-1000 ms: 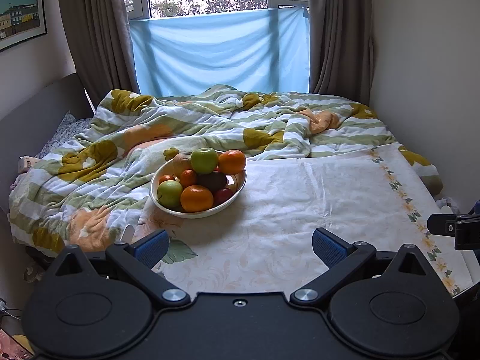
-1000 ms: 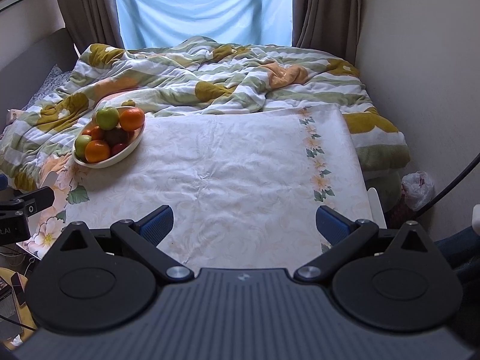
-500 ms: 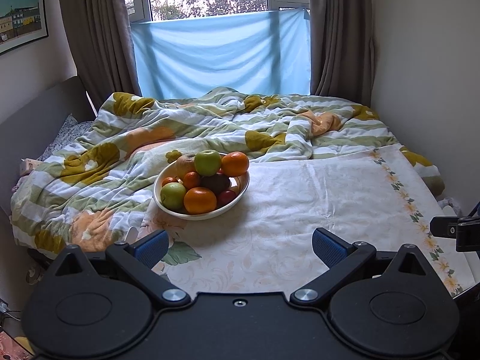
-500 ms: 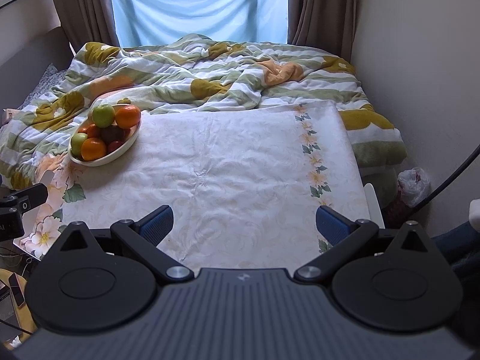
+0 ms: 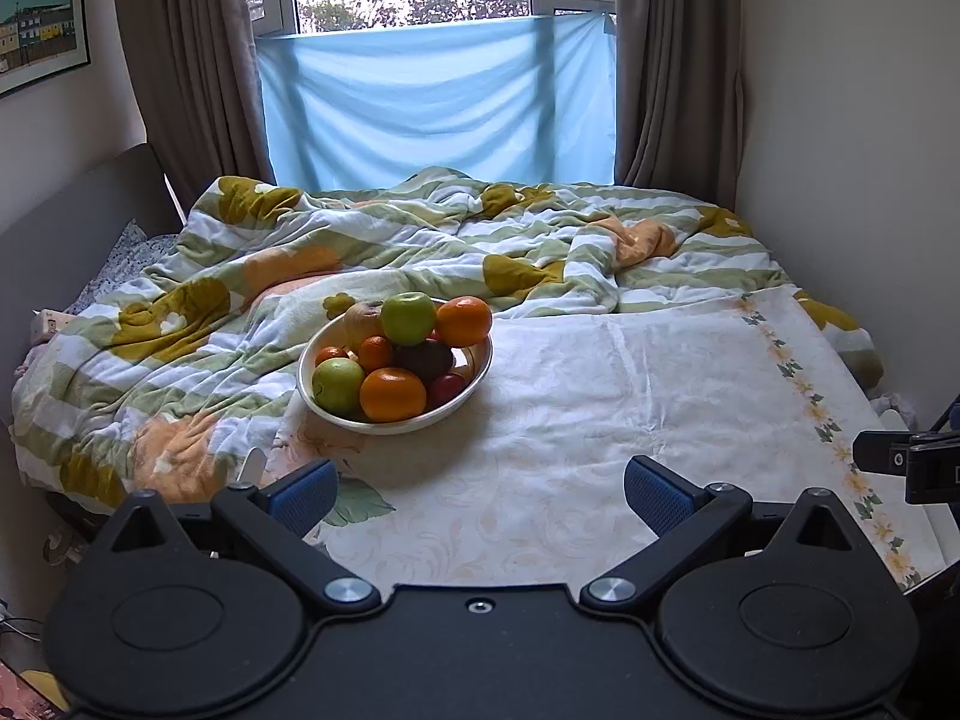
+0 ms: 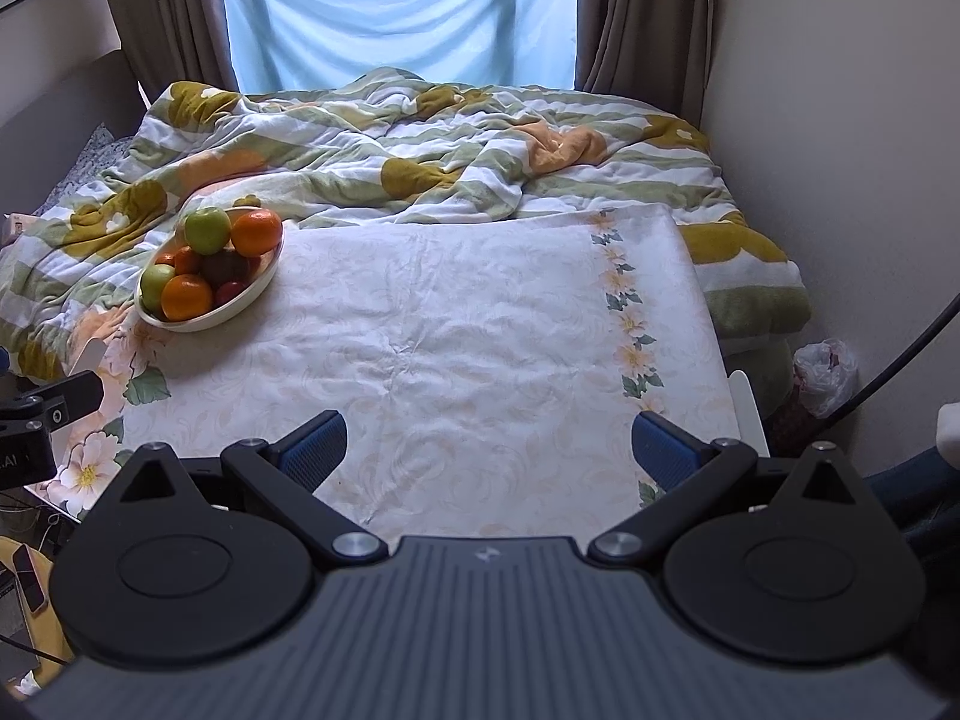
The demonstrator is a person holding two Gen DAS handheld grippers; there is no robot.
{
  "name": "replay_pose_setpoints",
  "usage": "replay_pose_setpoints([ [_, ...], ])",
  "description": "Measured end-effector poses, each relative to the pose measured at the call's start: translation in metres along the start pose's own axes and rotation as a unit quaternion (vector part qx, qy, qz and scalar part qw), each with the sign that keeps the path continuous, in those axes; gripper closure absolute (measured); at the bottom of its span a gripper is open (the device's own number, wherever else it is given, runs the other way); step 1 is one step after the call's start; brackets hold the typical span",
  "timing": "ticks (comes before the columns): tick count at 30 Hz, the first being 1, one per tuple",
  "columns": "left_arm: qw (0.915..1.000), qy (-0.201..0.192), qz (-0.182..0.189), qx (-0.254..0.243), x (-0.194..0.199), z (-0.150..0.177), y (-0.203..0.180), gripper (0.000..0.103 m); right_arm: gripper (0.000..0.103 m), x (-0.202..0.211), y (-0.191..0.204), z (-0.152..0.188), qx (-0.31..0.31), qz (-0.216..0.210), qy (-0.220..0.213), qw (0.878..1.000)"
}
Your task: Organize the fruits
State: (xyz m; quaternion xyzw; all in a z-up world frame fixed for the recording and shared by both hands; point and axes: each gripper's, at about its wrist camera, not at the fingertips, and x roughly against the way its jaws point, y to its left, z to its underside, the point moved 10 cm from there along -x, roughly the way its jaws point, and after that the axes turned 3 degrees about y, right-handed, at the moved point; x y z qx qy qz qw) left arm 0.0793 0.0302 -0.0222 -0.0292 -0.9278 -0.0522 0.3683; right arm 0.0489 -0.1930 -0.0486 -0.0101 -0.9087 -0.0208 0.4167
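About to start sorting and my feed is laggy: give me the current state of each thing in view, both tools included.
Left tool: open, empty, short of the bowl.
Right tool: open, empty, over the cloth.
Bowl: upright on the cloth's corner, heaped with fruit.
Green apple: on top of the pile, beside an orange.
Floral cloth: spread flat, creased.
Blanket: rumpled.
Curtains: drawn apart.

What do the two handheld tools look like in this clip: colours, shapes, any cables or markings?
The left tool has a smooth black body, two round black discs, angled black arms with silver pivot screws, and blue ribbed pads. The right tool matches it, but its body is ribbed grey-black with a small logo. A dark cable runs beside it.
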Motion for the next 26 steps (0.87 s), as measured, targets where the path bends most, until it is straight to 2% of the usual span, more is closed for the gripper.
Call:
replay_pose_setpoints([
  [26, 0.9997, 0.014, -0.009, 0.016, -0.016, -0.006, 0.014, 0.0, 0.0, -0.003, 0.001, -0.01, -0.004, -0.001, 0.001, 1.0],
])
